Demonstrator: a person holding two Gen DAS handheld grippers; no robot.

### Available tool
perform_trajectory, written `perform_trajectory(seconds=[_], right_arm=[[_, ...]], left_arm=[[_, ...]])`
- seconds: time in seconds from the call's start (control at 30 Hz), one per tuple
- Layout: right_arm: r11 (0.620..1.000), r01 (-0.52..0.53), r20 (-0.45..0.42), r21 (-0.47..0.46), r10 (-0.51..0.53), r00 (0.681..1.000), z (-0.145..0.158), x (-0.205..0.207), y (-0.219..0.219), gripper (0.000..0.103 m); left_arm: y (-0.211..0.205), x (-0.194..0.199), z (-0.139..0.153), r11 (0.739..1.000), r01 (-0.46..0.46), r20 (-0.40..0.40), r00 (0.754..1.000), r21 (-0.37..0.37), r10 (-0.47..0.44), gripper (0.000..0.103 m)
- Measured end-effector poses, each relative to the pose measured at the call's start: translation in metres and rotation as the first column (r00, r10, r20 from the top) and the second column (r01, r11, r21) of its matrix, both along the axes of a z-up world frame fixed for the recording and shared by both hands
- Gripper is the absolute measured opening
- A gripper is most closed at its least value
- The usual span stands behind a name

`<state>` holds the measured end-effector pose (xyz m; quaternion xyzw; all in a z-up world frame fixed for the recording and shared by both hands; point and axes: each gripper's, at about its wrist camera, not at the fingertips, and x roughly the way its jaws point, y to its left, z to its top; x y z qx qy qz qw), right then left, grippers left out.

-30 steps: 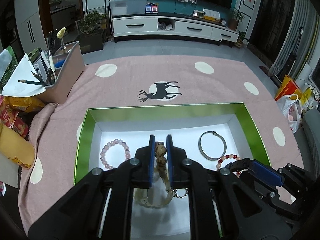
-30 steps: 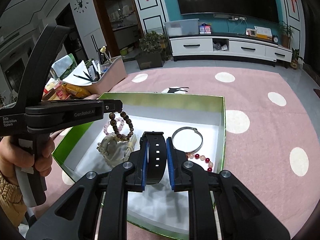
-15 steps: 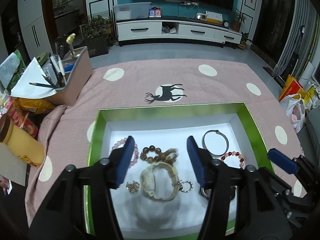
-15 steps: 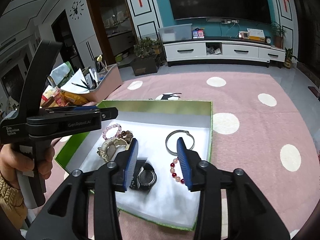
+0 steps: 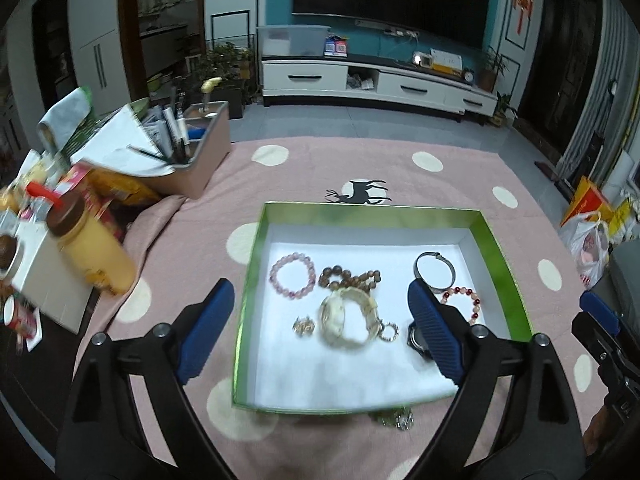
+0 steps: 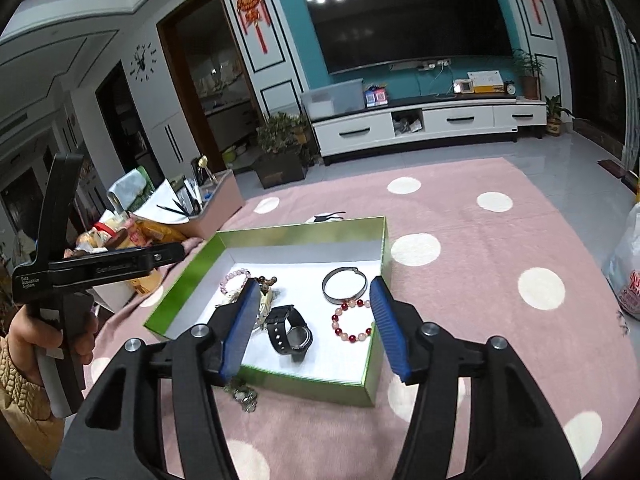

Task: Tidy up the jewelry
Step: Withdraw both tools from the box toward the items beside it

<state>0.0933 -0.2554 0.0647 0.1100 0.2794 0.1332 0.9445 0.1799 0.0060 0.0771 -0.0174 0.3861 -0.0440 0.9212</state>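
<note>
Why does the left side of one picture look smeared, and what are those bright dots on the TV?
Left wrist view: the yellow bottle and clutter at the left edge are motion-blurred, while the jewelry in the green box stays fairly sharp. Right wrist view: the dots on the TV are reflected ceiling lights. Both views: fisheye lenses bend straight lines and darken the corners.

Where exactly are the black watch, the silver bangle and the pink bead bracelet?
black watch (image 6: 299, 336), right wrist view, on its round face.
silver bangle (image 6: 362, 287), right wrist view, on the right side of the band.
pink bead bracelet (image 5: 273, 276), left wrist view, on its left-hand beads.
</note>
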Motion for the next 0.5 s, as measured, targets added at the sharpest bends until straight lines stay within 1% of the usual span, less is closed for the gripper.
perform_trajectory(seconds=[0.1,0.17,0.23,0.3,0.5], right_arm=[[1.000,0.004,0.002,0.009,-0.004,1.000,0.000,-0.017,-0.003,0.057],[1.000,0.003,-0.003,0.011,-0.003,1.000,-0.001,-0.025,-0.005,0.057],[1.000,-0.003,-0.016,0.007,0.004,1.000,-0.004,-0.034,-0.004,0.057],[1.000,-0.007,-0.034,0.001,0.007,0.999,-0.009,-0.039,-0.003,0.061],[0.999,-0.036,-0.084,-0.007,0.035,0.996,-0.027,-0.055,0.004,0.061]], left_arm=[[0.012,-0.022,0.009,0.999,-0.038,0.028,0.999,-0.010,0.039,0.090],[0.017,-0.035,0.013,0.999,-0.050,0.047,0.998,-0.007,0.050,0.090],[0.020,-0.047,0.013,0.999,-0.053,0.056,0.997,0.001,0.052,0.092],[0.020,-0.059,0.009,0.998,-0.058,0.047,0.997,0.018,0.057,0.093],[0.015,-0.085,-0.011,0.997,-0.056,0.007,0.998,0.048,0.055,0.093]])
